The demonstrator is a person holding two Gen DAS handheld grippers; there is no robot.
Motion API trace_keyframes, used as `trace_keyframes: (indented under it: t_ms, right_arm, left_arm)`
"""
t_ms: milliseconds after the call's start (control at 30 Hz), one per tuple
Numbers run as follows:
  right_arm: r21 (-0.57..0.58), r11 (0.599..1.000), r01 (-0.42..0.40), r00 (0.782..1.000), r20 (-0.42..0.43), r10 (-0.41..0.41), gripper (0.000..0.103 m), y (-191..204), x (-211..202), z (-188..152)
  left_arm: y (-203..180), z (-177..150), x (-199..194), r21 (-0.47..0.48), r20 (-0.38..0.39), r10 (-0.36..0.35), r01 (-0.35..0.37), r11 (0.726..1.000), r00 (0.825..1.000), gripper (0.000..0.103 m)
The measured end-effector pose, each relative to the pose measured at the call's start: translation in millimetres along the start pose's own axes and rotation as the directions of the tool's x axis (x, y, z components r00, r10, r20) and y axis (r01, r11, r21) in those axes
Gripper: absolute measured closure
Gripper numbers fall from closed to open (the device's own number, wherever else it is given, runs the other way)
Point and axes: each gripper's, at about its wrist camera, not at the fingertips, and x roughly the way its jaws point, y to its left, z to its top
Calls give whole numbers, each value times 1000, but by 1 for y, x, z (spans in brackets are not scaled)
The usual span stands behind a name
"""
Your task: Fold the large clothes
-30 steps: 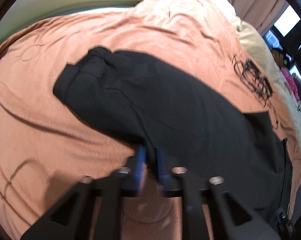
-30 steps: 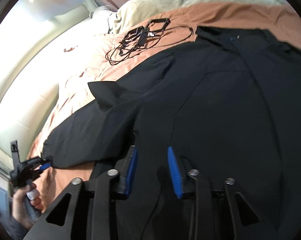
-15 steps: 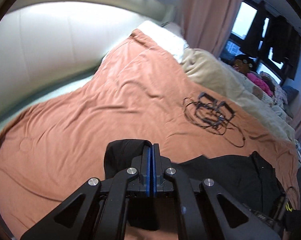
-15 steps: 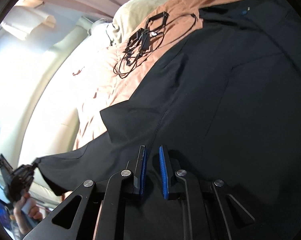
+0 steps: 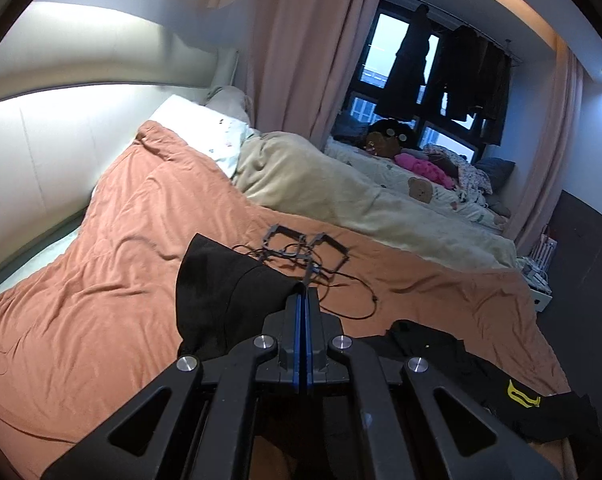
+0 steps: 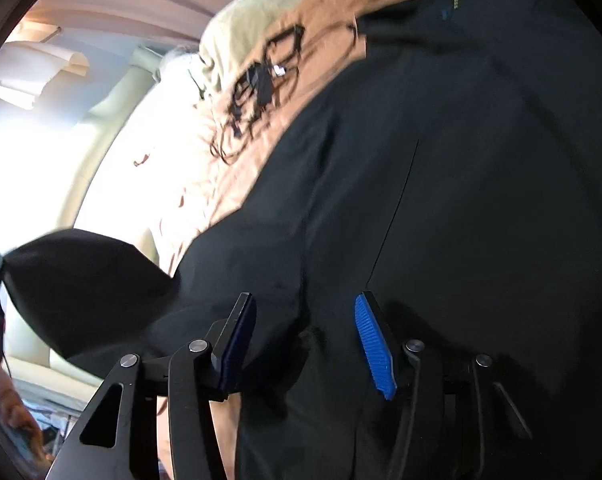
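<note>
Pinching a sleeve end of the large black cloth garment (image 5: 229, 300) between pressed-together pads, the left hand-held gripper (image 5: 303, 300) holds it above the rust-orange quilted bed (image 5: 101, 280), probably to fold inward; lower centre, the right hand-held gripper (image 6: 305, 344) is opening over the spread body, apparently pinching nothing. A tangled black cable with frames (image 5: 301, 252) lies beyond.

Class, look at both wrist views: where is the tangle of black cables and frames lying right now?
The black cable tangle lies on the orange duvet, between the beige blanket and the black garment.
</note>
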Motion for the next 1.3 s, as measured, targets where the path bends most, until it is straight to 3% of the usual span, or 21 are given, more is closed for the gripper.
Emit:
trace_keyframes:
  t_ms: [200, 333, 533, 833, 933, 1033, 1067, 1133, 1167, 1200, 1300]
  right_arm:
    - [26, 1000, 16, 994, 108, -19, 42, -4, -78, 0]
    - [31, 998, 46, 989, 139, -50, 42, -11, -119, -10]
    - [132, 985, 115, 974, 177, -138, 42, -59, -176, -41]
    - [306, 947, 95, 962, 218, -167, 41, -112, -198, -28]
    - [342, 937, 71, 961, 228, -156, 41, -124, -210, -30]
    - [354, 933, 65, 958, 238, -157, 42, -131, -217, -25]
    - [358, 932, 61, 958, 240, -155, 42, -133, -219, -24]
    - [372, 927, 51, 958, 244, -151, 42, -141, -225, -22]
    - [380, 924, 46, 957, 247, -150, 42, -145, -229, -23]
    - [386, 921, 45, 956, 250, -151, 42, -148, -233, -23]
    - [397, 917, 41, 952, 263, -156, 42, -154, -239, -22]
  left_arm:
    - [-58, 3, 2, 44, -16, -97, 98, 994, 995, 99]
    - [-104, -6, 7, 90, -46, -161, 165, 982, 986, 99]
    - [-157, -23, 19, 150, -103, -232, 246, 958, 967, 99]
    - [-229, -60, 58, 188, -212, -299, 339, 922, 930, 99]
    - [-256, -81, 76, 178, -288, -338, 397, 900, 896, 99]
    - [-279, -104, 95, 177, -384, -326, 415, 892, 864, 99]
    - [-285, -115, 104, 155, -440, -335, 437, 886, 834, 99]
    - [-289, -138, 122, 74, -556, -359, 475, 877, 750, 99]
    - [-289, -149, 128, 46, -595, -357, 474, 879, 720, 99]
    - [-287, -160, 131, 37, -630, -343, 468, 883, 697, 99]
    - [-282, -175, 127, 47, -673, -323, 474, 879, 665, 96]
